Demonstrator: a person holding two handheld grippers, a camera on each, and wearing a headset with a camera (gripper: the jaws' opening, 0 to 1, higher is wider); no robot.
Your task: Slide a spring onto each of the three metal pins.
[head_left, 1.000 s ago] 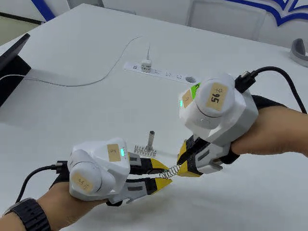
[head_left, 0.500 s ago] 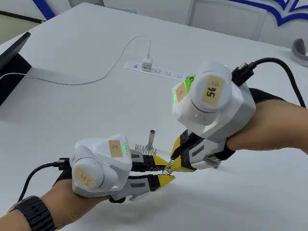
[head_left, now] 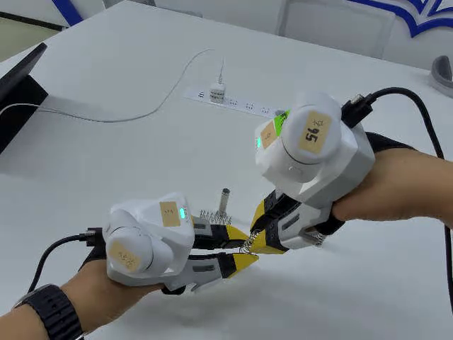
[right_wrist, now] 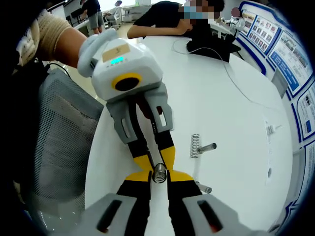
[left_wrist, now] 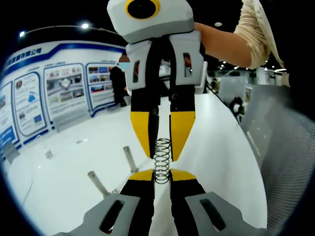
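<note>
Since a second ago the right gripper [head_left: 256, 238] has come in left toward the left gripper [head_left: 244, 249]. The jaw tips now nearly meet, and less of the spring [head_left: 248, 246] shows between them. Half a second ago the pose was about the same as now; the pin and loose spring haven't moved.

The spring is off the tabletop [head_left: 127, 163], held between the two grippers. In the left gripper view its own jaws pinch the spring's near end, and the right gripper's jaws, coming from the top, close on the far end. In the right gripper view the spring is seen end-on between that gripper's closed-in tips.

One metal pin [head_left: 225, 200] stands upright just beyond the jaws. A second, loose spring [head_left: 212, 216] lies at its foot on the left, partly hidden by the left gripper's body. The left gripper view shows two pins [left_wrist: 129, 158] well left of the jaws. The right gripper view shows one pin with the loose spring beside it and another pin [right_wrist: 203, 188] just right of the tips.

Farther back are a white power strip [head_left: 237, 104] with a plug [head_left: 217, 92] in it and a thin cable [head_left: 156, 106] running left. A dark monitor [head_left: 18, 88] is at the left edge. There is a watch [head_left: 46, 312] on the left wrist.
</note>
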